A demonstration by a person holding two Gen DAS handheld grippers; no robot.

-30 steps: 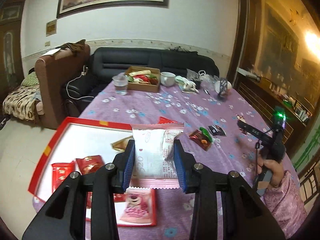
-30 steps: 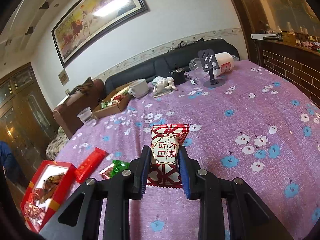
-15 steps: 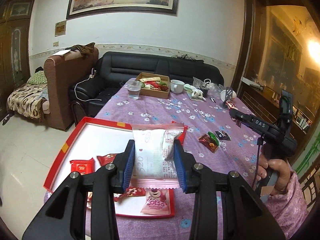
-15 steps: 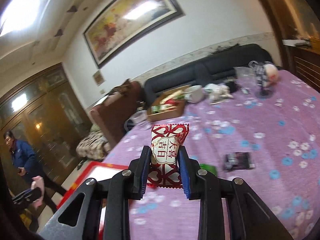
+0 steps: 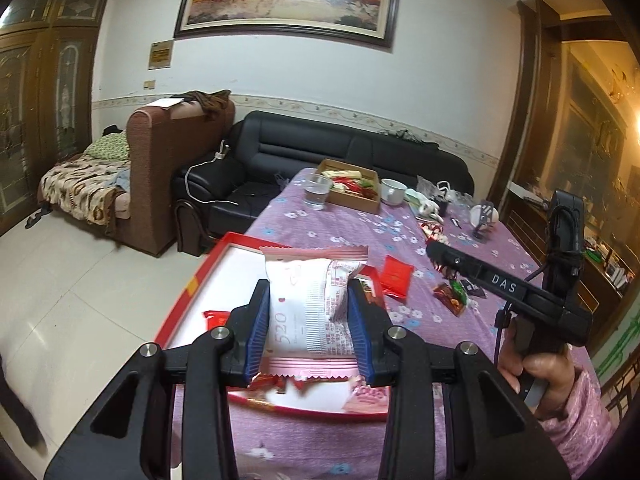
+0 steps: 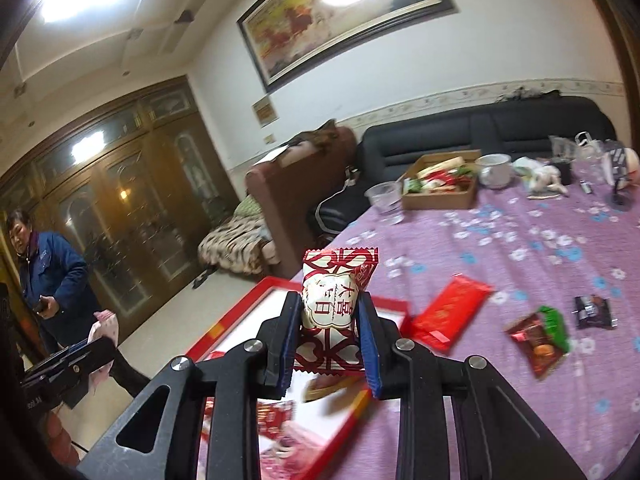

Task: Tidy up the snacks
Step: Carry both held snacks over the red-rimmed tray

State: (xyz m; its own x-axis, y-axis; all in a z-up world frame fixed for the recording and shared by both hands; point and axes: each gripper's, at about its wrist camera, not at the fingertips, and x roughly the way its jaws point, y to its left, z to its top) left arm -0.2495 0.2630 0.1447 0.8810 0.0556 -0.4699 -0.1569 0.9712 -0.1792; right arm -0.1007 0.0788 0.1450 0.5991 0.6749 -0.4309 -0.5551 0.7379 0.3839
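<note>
My left gripper point(image 5: 308, 328) is shut on a white and pink snack packet point(image 5: 308, 304), held above the red-rimmed tray point(image 5: 180, 308), which holds several small wrapped snacks. My right gripper point(image 6: 330, 324) is shut on a red and white snack packet point(image 6: 334, 300), held above the far end of the same tray point(image 6: 240, 312). The right gripper also shows in the left wrist view point(image 5: 434, 250), raised over the table to the right of the tray. Loose snacks lie on the purple cloth: a red packet point(image 6: 450, 312), a red-green one point(image 6: 540, 340), a dark one point(image 6: 592, 312).
A cardboard box of snacks point(image 5: 352, 190), a plastic cup point(image 5: 316, 196), a white mug point(image 5: 392, 192) and small clutter stand at the table's far end. A black sofa point(image 5: 320, 152) and brown armchair point(image 5: 172, 168) lie beyond. A person in blue point(image 6: 44, 276) stands at left.
Both grippers have risen and pulled back with their packets. The right gripper has swung left from the open cloth to above the tray.
</note>
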